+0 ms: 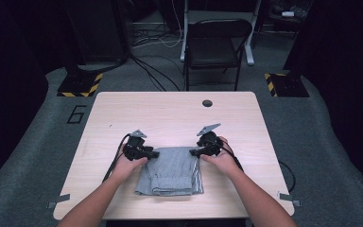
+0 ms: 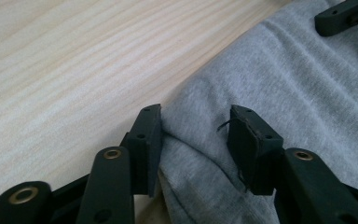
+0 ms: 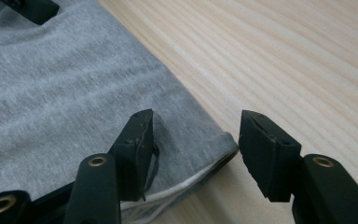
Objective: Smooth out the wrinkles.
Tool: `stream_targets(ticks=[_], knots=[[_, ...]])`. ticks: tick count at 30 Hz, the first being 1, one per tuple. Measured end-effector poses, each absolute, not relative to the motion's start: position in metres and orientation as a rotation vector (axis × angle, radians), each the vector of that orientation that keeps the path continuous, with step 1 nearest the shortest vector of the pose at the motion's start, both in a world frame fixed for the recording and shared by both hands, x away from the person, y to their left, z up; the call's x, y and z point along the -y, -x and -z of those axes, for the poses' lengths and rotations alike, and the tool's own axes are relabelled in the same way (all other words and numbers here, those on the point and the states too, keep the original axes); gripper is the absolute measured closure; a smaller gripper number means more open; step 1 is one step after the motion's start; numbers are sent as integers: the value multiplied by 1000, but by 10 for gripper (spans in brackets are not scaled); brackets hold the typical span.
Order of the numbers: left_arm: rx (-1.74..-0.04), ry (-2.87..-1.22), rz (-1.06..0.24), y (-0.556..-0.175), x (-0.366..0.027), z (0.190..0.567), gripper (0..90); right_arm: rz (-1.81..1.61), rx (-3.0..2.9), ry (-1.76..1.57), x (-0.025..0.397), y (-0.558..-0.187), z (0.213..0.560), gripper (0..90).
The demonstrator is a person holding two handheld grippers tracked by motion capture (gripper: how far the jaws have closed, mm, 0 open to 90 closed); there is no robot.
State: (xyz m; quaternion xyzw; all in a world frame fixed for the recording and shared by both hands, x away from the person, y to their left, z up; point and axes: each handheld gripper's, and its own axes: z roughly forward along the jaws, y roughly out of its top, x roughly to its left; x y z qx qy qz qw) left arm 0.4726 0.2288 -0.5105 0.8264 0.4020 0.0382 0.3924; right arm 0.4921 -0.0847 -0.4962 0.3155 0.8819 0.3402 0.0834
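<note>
**Two grippers set at the far corners of a folded grey garment**

In the high view the left of the frame is dark grey carpet with a painted "6" (image 1: 77, 114) beside the table's far left corner, and a black-and-yellow striped base (image 1: 80, 84) above it; the pale wooden table (image 1: 170, 111) fills the centre, its grain running lengthwise, with a round cable hole (image 1: 207, 103) near its far edge; behind it, at upper centre, stands a black folding chair (image 1: 216, 45) with cables on the floor to its left; a second striped base (image 1: 283, 84) sits at the upper right.

The folded grey garment (image 1: 172, 171) lies on the near half of the table, between the person's forearms; the left gripper (image 1: 147, 153) rests at its far left corner, the right gripper (image 1: 194, 152) at its far right corner.

In the left gripper view the left gripper (image 2: 196, 140) has its jaws moderately apart, a raised fold of the grey garment (image 2: 279, 93) between them, the left jaw at the cloth's edge; bare wood occupies the upper left; a jaw of the other gripper shows at the upper right.

In the right gripper view the right gripper (image 3: 196, 144) stands wide, one jaw on the grey garment (image 3: 65, 93), the other over bare wood, the hemmed corner lying between them; wood grain fills the upper right.
</note>
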Motion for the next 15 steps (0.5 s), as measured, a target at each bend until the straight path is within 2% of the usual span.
stream_targets(ticks=[3,10,15], knots=[[-1006,-2113,-116,-472,-229,511,613,-993,-2643,-941,83,-491,500,491],[-989,-2117,-132,-471,-228,506,793,-992,-2647,-908,83,-487,495,717],[-1003,-2087,-129,-475,-228,503,816,-991,-2636,-885,84,-486,491,747]])
